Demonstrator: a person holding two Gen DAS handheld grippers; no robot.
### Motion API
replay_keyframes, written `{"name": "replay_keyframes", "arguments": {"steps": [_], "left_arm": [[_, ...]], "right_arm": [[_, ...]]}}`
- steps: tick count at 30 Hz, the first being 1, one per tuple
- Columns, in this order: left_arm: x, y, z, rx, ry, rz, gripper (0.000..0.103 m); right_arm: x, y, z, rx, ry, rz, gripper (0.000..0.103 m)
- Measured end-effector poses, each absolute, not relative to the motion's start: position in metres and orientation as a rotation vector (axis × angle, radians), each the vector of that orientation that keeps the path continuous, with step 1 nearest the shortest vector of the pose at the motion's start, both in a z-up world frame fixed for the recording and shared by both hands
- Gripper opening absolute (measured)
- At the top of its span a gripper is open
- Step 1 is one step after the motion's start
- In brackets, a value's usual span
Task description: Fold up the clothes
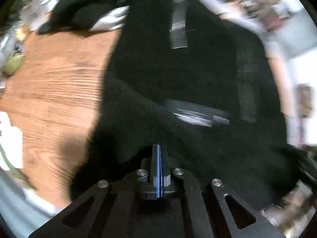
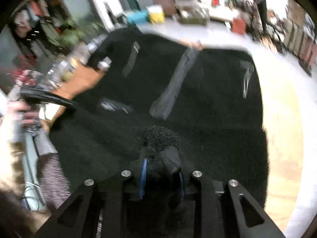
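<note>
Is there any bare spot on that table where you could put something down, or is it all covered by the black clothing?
The wooden table is bare left of the black garment, which covers the middle and right. The far left edge is crowded with small clutter; pale items sit at the near left edge.

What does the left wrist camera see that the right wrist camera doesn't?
Only the left wrist view shows the left gripper from behind, jaws shut with no cloth visible between them, and a wide stretch of wooden table. Only the right wrist view shows the right gripper clamped on a bunch of fabric, plus cluttered shelves. Both show the black garment with grey stripes.
</note>
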State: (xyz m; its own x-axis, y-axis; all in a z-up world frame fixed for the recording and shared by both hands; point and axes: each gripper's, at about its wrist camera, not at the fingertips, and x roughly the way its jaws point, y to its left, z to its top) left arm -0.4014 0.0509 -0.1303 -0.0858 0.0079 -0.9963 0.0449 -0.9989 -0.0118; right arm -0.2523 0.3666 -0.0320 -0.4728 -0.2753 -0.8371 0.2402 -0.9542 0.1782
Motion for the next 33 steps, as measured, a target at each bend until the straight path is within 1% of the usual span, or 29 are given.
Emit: {"name": "replay_keyframes", "arguments": {"steps": [1,3,4,6,8,9,10,11,12,13,14,15,16,17,18,19,20,22,25,27,28,30,31,32,33], "left_arm": [[-0.41,0.038,-0.143,2.096,0.138,-2.253,0.003],[-0.414,0.011,-0.154,2.123,0.421,-2.239,0.003],[-0.415,0.006,-0.154,2.134,0.453,-2.241,0.003],[-0.413,-0.003,-0.153,2.14,0.506,-2.244,0.003],[-0.41,-0.015,-0.148,2.118,0.613,-2.25,0.003],[-0.403,-0.021,-0.137,2.074,0.687,-2.297,0.003],[-0.397,-0.024,-0.126,2.039,0.704,-2.349,0.003],[-0.386,-0.025,-0.109,1.985,0.702,-2.439,0.003],[-0.373,-0.026,-0.091,1.939,0.71,-2.522,0.003],[-0.36,-0.027,-0.074,1.892,0.719,-2.603,0.003],[-0.346,-0.023,-0.063,1.891,0.673,-2.633,0.003],[-0.333,-0.018,-0.054,1.897,0.618,-2.652,0.003],[-0.325,-0.014,-0.053,1.913,0.584,-2.659,0.003],[-0.317,-0.01,-0.055,1.929,0.553,-2.663,0.003],[-0.309,-0.004,-0.063,1.95,0.531,-2.648,0.003],[-0.302,0.002,-0.073,1.972,0.509,-2.63,0.003],[-0.294,0.009,-0.083,1.993,0.488,-2.612,0.003],[-0.277,0.019,-0.103,1.984,0.378,-2.543,0.003],[-0.263,0.017,-0.118,2.0,0.439,-2.503,0.003],[-0.256,0.004,-0.124,1.984,0.55,-2.499,0.003],[-0.254,-0.002,-0.127,1.986,0.62,-2.491,0.003],[-0.253,-0.013,-0.134,1.984,0.725,-2.483,0.003],[-0.251,-0.016,-0.136,1.985,0.754,-2.483,0.003],[-0.247,-0.018,-0.14,1.981,0.774,-2.49,0.003],[-0.242,-0.019,-0.145,1.976,0.792,-2.498,0.003]], "right_arm": [[-0.246,0.376,-0.019,1.369,-0.076,-2.49,0.027],[-0.245,0.397,-0.01,1.351,-0.174,-2.475,0.026],[-0.251,0.401,-0.017,1.399,-0.169,-2.473,0.026],[-0.268,0.402,-0.055,1.553,-0.097,-2.477,0.027],[-0.286,0.406,-0.101,1.714,-0.08,-2.46,0.032],[-0.294,0.408,-0.123,1.797,-0.082,-2.444,0.042],[-0.298,0.408,-0.139,1.883,-0.063,-2.423,0.051],[-0.3,0.408,-0.149,1.943,-0.048,-2.409,0.05],[-0.297,0.407,-0.143,1.923,-0.045,-2.426,0.052],[-0.295,0.406,-0.134,1.894,-0.037,-2.453,0.056],[-0.292,0.405,-0.116,1.834,-0.014,-2.513,0.059],[-0.289,0.402,-0.098,1.769,0.012,-2.573,0.064],[-0.286,0.397,-0.079,1.685,0.044,-2.633,0.065],[-0.283,0.388,-0.06,1.579,0.071,-2.674,0.064],[-0.283,0.372,-0.046,1.474,0.075,-2.656,0.049],[-0.288,0.35,-0.045,1.434,0.054,-2.565,0.035],[-0.294,0.328,-0.044,1.392,0.033,-2.474,0.034],[-0.305,0.282,-0.046,1.321,0.016,-2.295,0.025],[-0.332,0.167,-0.08,1.371,0.225,-2.087,0.024],[-0.354,0.114,-0.103,1.44,0.308,-2.005,0.025],[-0.369,0.091,-0.118,1.503,0.335,-1.978,0.028],[-0.385,0.067,-0.146,1.577,0.369,-1.912,0.027],[-0.385,0.053,-0.153,1.575,0.434,-1.901,0.027],[-0.381,0.04,-0.16,1.555,0.546,-1.905,0.027],[-0.38,0.029,-0.168,1.539,0.652,-1.911,0.024]]}}
